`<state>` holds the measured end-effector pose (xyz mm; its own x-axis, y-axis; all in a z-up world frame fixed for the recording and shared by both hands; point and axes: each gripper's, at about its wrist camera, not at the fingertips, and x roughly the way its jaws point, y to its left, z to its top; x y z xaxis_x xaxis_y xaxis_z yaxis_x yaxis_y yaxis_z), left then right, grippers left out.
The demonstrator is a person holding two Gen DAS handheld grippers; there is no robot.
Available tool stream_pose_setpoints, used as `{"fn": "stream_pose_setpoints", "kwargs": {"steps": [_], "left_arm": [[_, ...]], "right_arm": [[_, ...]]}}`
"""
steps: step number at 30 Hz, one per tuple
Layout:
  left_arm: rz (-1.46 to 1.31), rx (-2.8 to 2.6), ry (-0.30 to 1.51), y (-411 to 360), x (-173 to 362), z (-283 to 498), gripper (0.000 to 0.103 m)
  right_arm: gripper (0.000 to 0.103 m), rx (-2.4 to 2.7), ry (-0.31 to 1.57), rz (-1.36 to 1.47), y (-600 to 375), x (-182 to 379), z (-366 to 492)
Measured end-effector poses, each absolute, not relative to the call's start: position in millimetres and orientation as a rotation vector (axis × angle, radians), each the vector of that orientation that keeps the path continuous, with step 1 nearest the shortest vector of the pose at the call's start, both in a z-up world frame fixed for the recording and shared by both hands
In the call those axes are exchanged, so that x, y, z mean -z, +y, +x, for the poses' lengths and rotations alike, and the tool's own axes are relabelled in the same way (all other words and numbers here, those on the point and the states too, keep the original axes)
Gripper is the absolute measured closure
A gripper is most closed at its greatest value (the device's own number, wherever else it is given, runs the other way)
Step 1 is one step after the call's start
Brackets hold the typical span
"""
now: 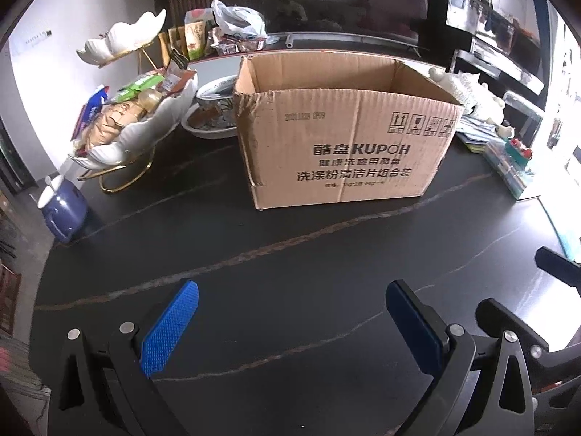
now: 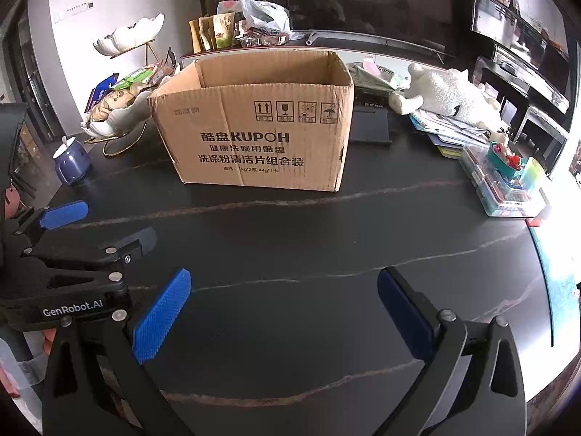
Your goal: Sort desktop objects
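Observation:
An open cardboard box (image 1: 341, 134) printed KUPOH stands on the dark table (image 1: 290, 272); it also shows in the right wrist view (image 2: 261, 123). Its inside is hidden from both views. My left gripper (image 1: 292, 290) is open and empty, above the table in front of the box. My right gripper (image 2: 283, 283) is open and empty, beside the left one. The left gripper (image 2: 105, 225) also shows at the left of the right wrist view. A blue mug (image 1: 63, 212) with a spoon stands at the left. A white plush toy (image 2: 446, 98) lies at the right.
A white shell-shaped stand (image 1: 127, 127) full of snacks stands at the left of the box, with bowls (image 1: 212, 109) behind it. Stacked books and clear boxes with a small toy (image 2: 508, 178) sit at the right. A dark flat item (image 2: 370, 127) lies right of the box. Snack bags (image 2: 214, 31) stand behind.

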<state>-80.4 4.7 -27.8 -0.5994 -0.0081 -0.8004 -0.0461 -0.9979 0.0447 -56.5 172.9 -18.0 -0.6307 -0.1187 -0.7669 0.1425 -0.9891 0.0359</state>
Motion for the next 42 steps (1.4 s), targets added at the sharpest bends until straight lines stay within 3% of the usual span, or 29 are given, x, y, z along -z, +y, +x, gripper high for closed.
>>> {"fn": "stream_pose_setpoints", "kwargs": {"steps": [42], "left_arm": [[-1.350,-2.781,0.130,12.9,28.6,-70.9,0.001]], "right_arm": [[0.001,2.741,0.033,1.264,180.2,12.8,-55.0]]}}
